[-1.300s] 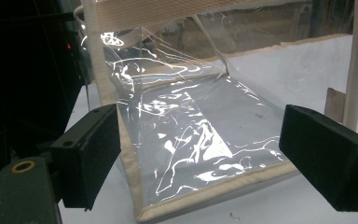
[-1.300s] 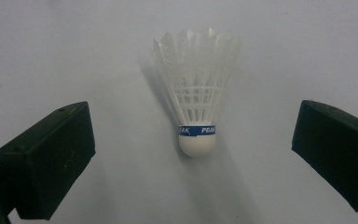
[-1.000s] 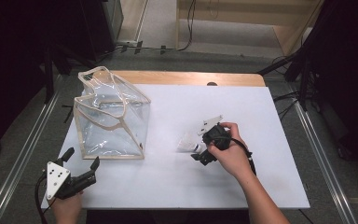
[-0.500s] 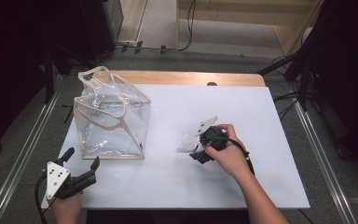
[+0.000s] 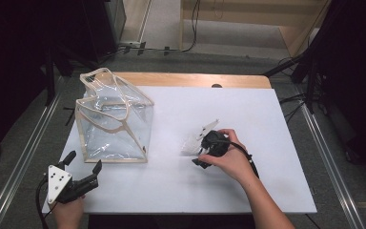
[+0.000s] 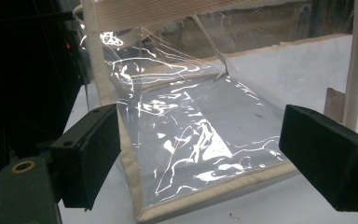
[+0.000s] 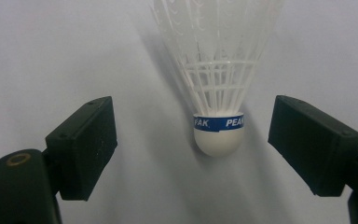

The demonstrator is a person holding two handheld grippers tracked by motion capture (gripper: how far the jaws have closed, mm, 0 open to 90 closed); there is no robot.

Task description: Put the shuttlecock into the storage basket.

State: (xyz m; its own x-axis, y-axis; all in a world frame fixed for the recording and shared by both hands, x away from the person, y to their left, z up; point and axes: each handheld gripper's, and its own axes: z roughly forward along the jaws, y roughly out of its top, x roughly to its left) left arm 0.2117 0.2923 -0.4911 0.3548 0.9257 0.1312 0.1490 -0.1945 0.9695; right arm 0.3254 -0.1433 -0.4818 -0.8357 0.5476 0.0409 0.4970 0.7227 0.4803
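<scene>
A white feather shuttlecock lies on the white table top, right of centre. In the right gripper view its cork with the blue band points toward me and the feathers fan away. My right gripper is open, one jaw on each side of the cork without touching it. A clear plastic bag with beige trim stands upright at the left. My left gripper is open near the table's front left corner, facing the bag's lower front edge.
A wooden strip runs along the table's far edge. Metal rails flank the table on both sides. Cables and dark equipment stands lie on the floor beyond. White surface stretches between the bag and the shuttlecock.
The right hand has edged slightly left toward the shuttlecock. The left gripper and the bag have stayed where they were.
</scene>
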